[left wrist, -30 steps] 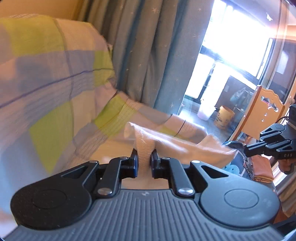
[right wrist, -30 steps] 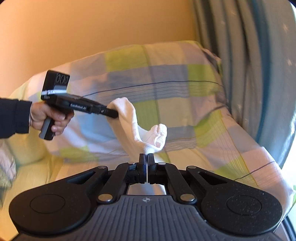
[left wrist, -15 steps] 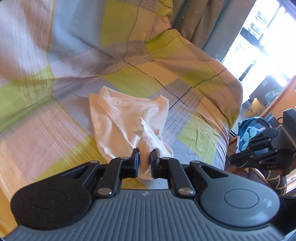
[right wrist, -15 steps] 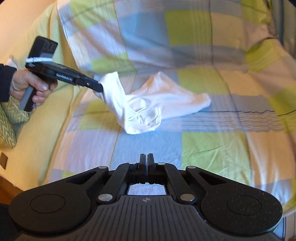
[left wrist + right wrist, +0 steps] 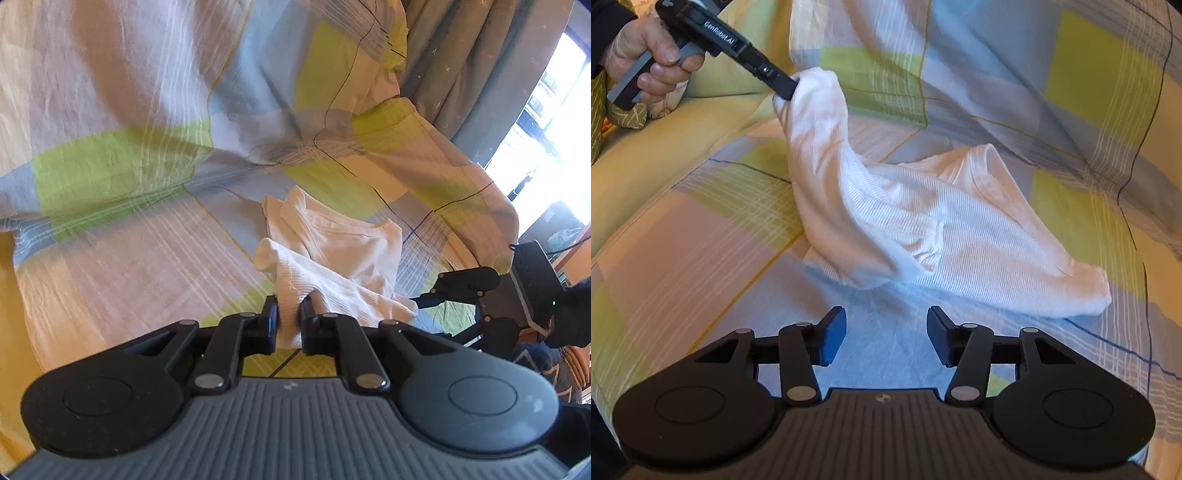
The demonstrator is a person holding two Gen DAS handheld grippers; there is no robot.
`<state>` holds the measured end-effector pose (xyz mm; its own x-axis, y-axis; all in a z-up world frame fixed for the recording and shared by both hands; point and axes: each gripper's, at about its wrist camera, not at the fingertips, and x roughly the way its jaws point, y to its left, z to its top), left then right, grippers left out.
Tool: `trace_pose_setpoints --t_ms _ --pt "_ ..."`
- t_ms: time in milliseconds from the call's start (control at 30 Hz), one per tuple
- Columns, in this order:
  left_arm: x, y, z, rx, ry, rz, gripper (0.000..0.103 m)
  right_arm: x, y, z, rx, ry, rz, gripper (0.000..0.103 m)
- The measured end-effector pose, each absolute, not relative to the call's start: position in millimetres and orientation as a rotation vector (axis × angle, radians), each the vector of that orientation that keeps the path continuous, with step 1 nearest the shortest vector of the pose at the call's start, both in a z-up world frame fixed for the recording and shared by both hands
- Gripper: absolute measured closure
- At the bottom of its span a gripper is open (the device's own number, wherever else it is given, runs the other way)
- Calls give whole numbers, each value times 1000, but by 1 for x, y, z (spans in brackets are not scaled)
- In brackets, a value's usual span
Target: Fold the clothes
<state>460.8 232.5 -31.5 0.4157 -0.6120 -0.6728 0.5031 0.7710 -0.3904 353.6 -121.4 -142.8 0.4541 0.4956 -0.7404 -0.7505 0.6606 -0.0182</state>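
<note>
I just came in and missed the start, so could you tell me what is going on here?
A person is folding a white ribbed garment on a checked bed cover, with a handheld gripper in each hand. The left gripper is shut on one end of the garment, lifting it off the cover while the rest lies crumpled. The right gripper hangs just short of the garment; its jaws have just been opening, with nothing between them.

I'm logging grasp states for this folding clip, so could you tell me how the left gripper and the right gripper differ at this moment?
The left gripper is shut on the white garment, lifting one end; the right gripper holds nothing. The left gripper's jaws stand nearly together, while the right gripper's have just been opening, with only the checked sheet showing between them. Both are black handheld grippers over the sheet.
</note>
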Motion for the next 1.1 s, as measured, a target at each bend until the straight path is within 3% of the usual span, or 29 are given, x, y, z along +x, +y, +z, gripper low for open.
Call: trace_pose_setpoints --t_ms 300,367,433,467,633,833,1100 --pt "459 234 -41 -136 917 -696 94 390 -145 -142 179 892 816 52" --pt "463 233 -39 -133 917 -701 94 394 -151 -143 264 902 775 65" --pt "466 233 -36 -130 914 -702 94 397 -153 -142 302 903 739 92" --pt "467 233 -33 -131 912 -704 94 397 -153 -140 312 906 728 97" --pt "459 234 -10 -130 923 -736 94 370 -144 -97 231 879 791 99" --pt "427 214 4 -93 986 -826 94 280 -120 -28 -198 813 1014 99" --pt "411 192 -15 -72 1045 -854 94 257 -138 -37 -220 947 1057 99"
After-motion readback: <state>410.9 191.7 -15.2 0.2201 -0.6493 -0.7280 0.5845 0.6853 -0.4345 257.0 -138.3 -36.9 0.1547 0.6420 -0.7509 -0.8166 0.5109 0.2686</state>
